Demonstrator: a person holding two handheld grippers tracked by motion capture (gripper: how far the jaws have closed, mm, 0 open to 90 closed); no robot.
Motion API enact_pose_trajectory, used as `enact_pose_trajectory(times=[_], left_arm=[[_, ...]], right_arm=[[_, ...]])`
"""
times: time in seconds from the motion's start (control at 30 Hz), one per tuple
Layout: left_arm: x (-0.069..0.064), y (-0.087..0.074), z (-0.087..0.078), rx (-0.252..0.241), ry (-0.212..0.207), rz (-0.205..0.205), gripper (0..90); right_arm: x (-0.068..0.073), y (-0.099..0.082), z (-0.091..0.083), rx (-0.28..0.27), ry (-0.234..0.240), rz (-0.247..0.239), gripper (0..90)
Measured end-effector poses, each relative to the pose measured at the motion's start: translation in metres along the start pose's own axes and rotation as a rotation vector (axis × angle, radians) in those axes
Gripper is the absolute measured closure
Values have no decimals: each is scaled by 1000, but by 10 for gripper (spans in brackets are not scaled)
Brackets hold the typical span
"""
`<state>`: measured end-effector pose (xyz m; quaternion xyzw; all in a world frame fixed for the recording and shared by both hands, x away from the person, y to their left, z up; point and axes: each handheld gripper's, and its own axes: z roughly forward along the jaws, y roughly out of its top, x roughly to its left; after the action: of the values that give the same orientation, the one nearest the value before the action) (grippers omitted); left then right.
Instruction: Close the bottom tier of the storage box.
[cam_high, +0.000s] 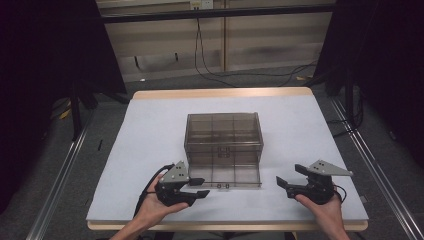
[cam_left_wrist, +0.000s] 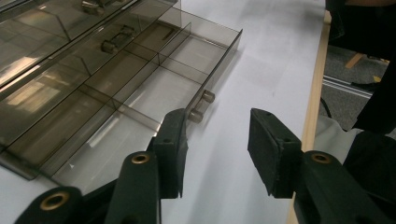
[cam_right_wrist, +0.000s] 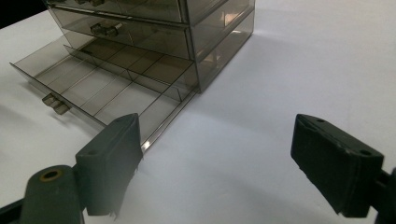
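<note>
A smoky see-through drawer cabinet (cam_high: 223, 131) stands in the middle of the white table (cam_high: 150, 130). Its bottom drawer (cam_high: 235, 175) is pulled out toward me, and its divided compartments look empty. The drawer's small handle (cam_high: 222, 186) faces the front edge. My left gripper (cam_high: 201, 187) is open, just left of the drawer's front corner and holding nothing. In the left gripper view the left gripper (cam_left_wrist: 217, 135) points past the handle (cam_left_wrist: 201, 105). My right gripper (cam_high: 288, 175) is open, right of the drawer. In the right gripper view the right gripper (cam_right_wrist: 219, 149) has bare table between its pads, with the drawer (cam_right_wrist: 102, 79) to its left.
The wooden table edge (cam_high: 225, 226) runs along the front near my hands. Cables (cam_high: 215, 75) lie on the floor beyond the table. Metal rails (cam_high: 60, 175) flank both sides. Bare white surface surrounds the cabinet.
</note>
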<state>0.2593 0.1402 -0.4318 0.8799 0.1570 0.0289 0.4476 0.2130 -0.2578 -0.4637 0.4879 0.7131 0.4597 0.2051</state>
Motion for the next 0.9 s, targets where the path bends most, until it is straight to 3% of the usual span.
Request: enact_pose_trajectory(times=[0.07, 0.3, 0.47, 0.57, 0.63, 0.9], left_arm=[[-1, 3, 5, 10, -28, 19, 655], [-7, 14, 19, 32, -46, 67, 795], [-7, 15, 29, 48, -73, 73, 891], [-7, 16, 36, 72, -77, 87, 900], [-3, 16, 40, 124, -77, 111, 900], [5, 9, 47, 134, -66, 84, 900]], right_arm=[[0, 0, 0, 3, 3, 0, 161], [2, 0, 0, 1, 8, -6, 162], [2, 0, -1, 0, 10, -11, 161], [3, 0, 0, 5, 14, -12, 162], [3, 0, 1, 10, 13, -22, 162], [3, 0, 2, 12, 20, -15, 162]])
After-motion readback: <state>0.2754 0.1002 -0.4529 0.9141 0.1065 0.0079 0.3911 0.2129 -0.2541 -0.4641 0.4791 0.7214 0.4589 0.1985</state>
